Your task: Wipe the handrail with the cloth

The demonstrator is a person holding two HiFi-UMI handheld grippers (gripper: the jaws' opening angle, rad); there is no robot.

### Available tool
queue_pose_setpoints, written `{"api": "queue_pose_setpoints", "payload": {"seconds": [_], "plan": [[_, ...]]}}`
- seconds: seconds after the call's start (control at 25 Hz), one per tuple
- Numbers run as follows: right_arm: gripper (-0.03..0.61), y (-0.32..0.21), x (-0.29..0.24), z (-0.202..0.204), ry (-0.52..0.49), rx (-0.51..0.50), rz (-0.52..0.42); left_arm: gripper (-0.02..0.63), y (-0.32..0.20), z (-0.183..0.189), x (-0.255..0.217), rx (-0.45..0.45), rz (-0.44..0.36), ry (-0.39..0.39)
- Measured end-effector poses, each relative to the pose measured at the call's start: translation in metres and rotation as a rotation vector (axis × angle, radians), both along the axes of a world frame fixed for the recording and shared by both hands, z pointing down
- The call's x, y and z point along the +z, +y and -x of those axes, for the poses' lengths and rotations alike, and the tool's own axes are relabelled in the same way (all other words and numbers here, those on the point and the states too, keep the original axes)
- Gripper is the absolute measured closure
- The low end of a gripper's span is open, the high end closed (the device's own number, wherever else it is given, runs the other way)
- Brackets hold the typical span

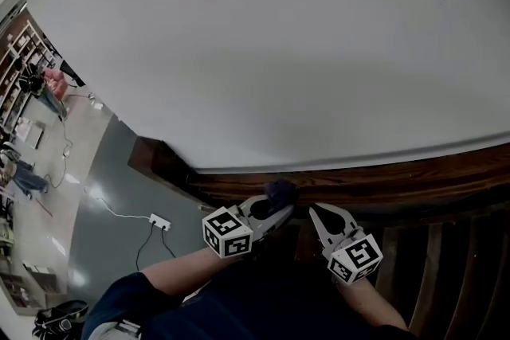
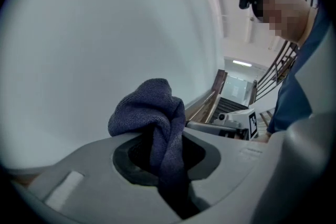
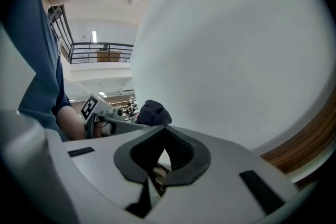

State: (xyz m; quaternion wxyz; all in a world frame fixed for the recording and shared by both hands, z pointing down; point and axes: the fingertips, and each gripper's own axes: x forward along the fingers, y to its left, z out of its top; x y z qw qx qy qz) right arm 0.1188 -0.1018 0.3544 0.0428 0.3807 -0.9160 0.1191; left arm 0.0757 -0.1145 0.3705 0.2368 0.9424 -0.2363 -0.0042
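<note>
Left gripper (image 1: 280, 205) clenches a bunched blue cloth (image 1: 280, 190) and presses it on the near wooden handrail (image 1: 398, 179), ready to rub along it. Right gripper (image 1: 315, 209), just right, is closed on nothing and looks idle.

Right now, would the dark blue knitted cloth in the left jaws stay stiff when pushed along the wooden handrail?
Probably floppy: the dark blue knitted cloth bunches and sags between the jaws. Its coarse weave likely grips, not slips.
</note>
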Motion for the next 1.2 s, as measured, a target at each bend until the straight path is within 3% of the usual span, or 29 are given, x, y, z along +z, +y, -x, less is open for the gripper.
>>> {"api": "queue_pose_setpoints", "payload": {"seconds": [0.52, 1.2], "plan": [[0.571, 0.044, -0.033, -0.049, -0.032, 0.103, -0.079, 0.532, 0.047, -0.057, -0.054, 0.116, -0.126, 0.025], [0.571, 0.066, -0.035, -0.032, -0.02, 0.084, -0.095, 0.532, 0.068, -0.043, -0.058, 0.076, -0.145, 0.048]]}}
